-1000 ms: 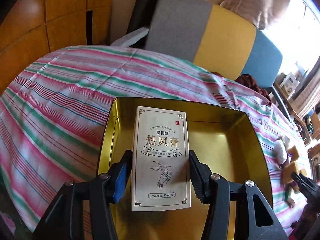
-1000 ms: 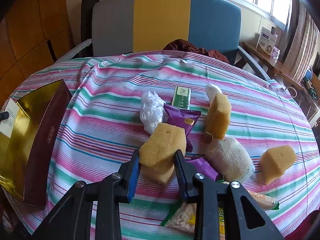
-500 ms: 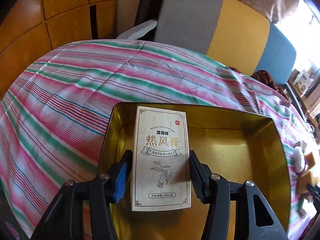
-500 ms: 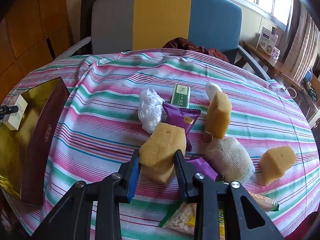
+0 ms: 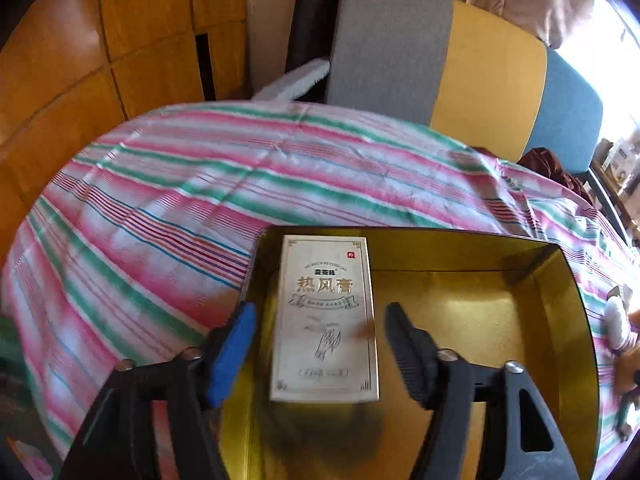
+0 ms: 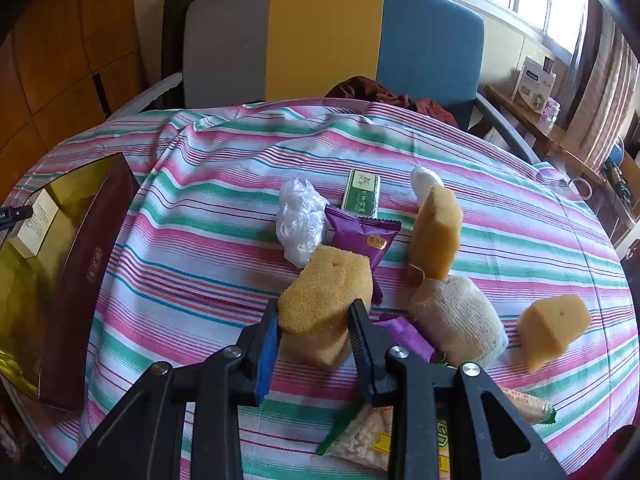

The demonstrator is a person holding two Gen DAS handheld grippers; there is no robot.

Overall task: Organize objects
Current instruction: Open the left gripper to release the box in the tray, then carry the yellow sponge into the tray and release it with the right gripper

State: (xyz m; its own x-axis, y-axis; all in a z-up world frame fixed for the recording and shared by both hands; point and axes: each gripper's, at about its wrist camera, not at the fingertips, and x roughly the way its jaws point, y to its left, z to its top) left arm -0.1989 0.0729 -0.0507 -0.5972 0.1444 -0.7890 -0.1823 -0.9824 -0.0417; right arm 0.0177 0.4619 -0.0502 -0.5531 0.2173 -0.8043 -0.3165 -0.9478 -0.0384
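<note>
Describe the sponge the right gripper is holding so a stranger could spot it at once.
On the striped tablecloth, look at the cluster of clutter in front of the three-coloured chair. At its near edge, the right gripper is shut on a yellow sponge. Unlike the two other sponges, it sits nearest the camera, overlapping the purple snack packet.

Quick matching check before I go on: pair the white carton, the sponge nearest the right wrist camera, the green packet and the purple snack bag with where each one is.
Things:
1. white carton
2. sponge
3. green packet
4. purple snack bag

Places:
A. between the right gripper's pads
B. inside the gold-lined box
C. on the cloth, just beyond the purple bag
D. beside the white plastic wad

Pairs: 1-B, 2-A, 3-C, 4-D
</note>
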